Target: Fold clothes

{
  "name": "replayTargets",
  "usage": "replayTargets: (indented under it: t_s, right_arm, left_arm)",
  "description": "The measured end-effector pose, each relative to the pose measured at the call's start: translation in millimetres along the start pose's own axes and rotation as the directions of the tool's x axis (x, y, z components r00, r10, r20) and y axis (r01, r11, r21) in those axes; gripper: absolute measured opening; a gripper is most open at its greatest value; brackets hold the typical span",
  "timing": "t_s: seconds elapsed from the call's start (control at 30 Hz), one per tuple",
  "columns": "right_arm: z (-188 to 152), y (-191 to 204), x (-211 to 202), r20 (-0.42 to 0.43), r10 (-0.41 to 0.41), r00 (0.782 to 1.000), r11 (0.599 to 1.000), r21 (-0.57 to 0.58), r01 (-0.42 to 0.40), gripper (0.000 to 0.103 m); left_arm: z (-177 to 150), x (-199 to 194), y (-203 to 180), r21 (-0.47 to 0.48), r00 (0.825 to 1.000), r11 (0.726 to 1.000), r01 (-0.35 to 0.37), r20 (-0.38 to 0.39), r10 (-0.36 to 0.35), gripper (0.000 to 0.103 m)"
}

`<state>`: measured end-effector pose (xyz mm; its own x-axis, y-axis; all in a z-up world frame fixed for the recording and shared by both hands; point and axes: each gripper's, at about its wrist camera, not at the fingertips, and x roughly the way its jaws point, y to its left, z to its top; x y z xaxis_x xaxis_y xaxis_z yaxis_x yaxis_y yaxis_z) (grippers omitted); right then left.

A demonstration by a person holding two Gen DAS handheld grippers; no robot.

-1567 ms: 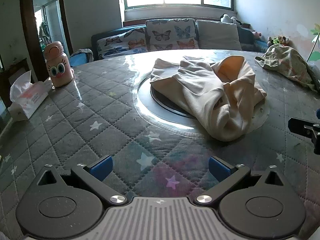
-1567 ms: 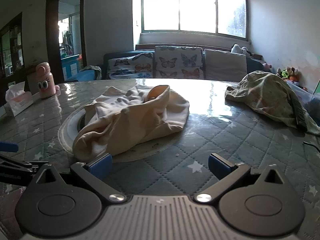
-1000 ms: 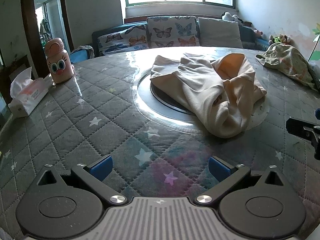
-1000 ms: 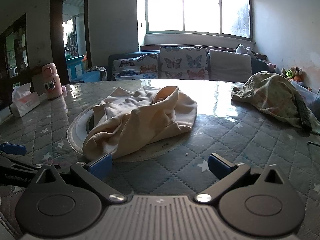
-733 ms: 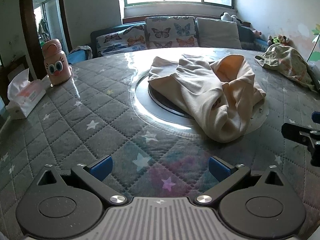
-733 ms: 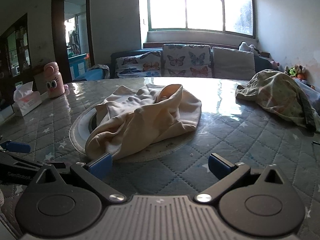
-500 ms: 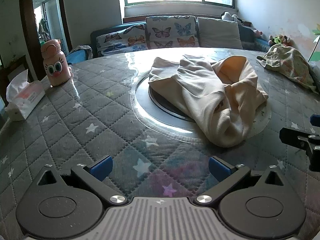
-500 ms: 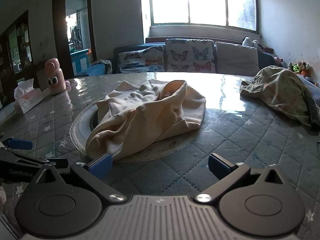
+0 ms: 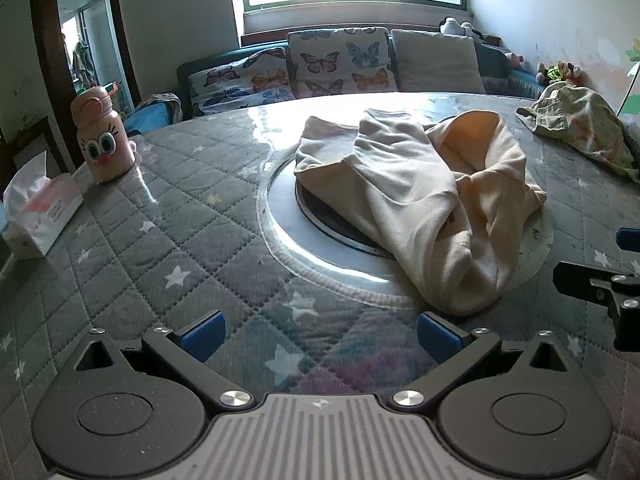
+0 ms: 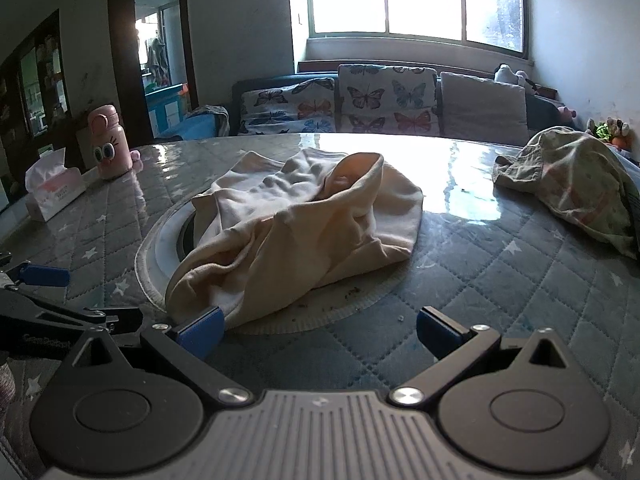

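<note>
Cream garment (image 9: 416,200) crumpled on tabletop (image 9: 168,248); left hand-held gripper (image 9: 320,330) and right hand-held gripper (image 10: 318,326) just short of it, jaws apart, empty.

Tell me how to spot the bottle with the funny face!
Start at the big round table with the starry quilted cover and follow its left edge toward the dark doorway. Beside the tissue box stands the pink bottle. It alone has cartoon eyes and a beak.

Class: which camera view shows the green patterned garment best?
The right wrist view: the green patterned garment appears larger, its heaped folds visible, though the frame edge cuts it. The left wrist view shows the garment smaller at the table's far right.
</note>
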<state>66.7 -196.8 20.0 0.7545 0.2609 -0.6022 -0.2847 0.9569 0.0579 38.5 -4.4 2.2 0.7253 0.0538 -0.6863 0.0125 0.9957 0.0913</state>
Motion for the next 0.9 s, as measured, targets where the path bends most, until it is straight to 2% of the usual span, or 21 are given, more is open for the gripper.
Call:
replayTargets:
  t_s: [0.57,0.9]
  right_arm:
    - [7.0,-7.7,17.0,-0.034,0.018,0.999,0.999,0.028,-0.017,0.103]
    - [26.4,-10.0,21.5,0.003,0.013,1.000,1.000,-0.006,-0.013,0.103]
  left_arm:
    - [11.5,11.3,-1.8,0.005,1.000,1.000,-0.004,-0.016,0.004,0.103]
    - [31.1,13.0,0.1,0.020,0.999,0.999,-0.031,0.018,0.031,0.103]
